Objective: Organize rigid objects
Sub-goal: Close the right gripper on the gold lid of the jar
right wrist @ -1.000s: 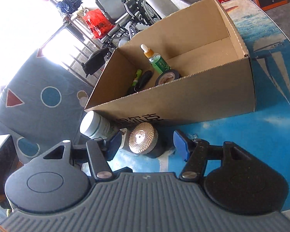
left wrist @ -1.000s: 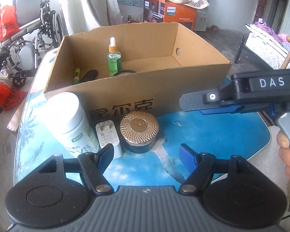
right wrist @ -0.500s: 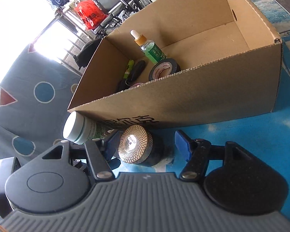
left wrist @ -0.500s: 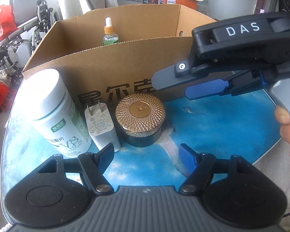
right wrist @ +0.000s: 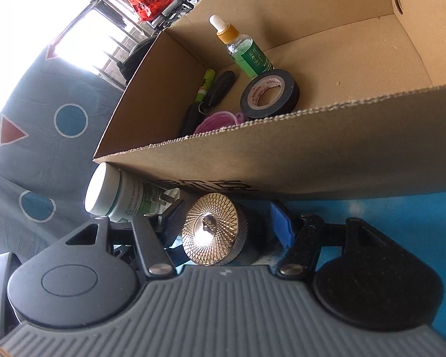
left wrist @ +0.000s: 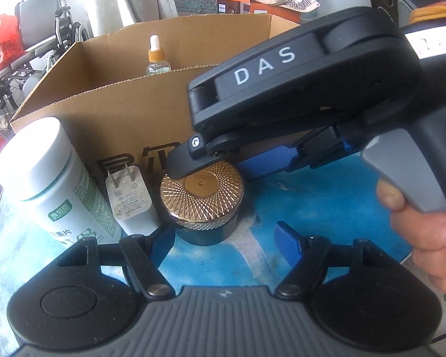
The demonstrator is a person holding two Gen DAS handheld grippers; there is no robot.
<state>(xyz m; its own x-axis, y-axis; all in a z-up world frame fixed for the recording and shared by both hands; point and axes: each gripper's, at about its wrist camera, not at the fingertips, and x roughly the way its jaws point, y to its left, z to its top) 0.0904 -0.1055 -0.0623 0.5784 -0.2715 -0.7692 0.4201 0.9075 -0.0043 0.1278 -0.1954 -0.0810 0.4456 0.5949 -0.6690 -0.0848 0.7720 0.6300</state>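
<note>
Squarely between right hand-held gripper fingers — gold-lidded jar.

R tongs open round gold-lid jar

Both wrist cameras look forward from low and close over the blue table, sharing the gold-lidded round jar and open brown cardboard box.
</note>
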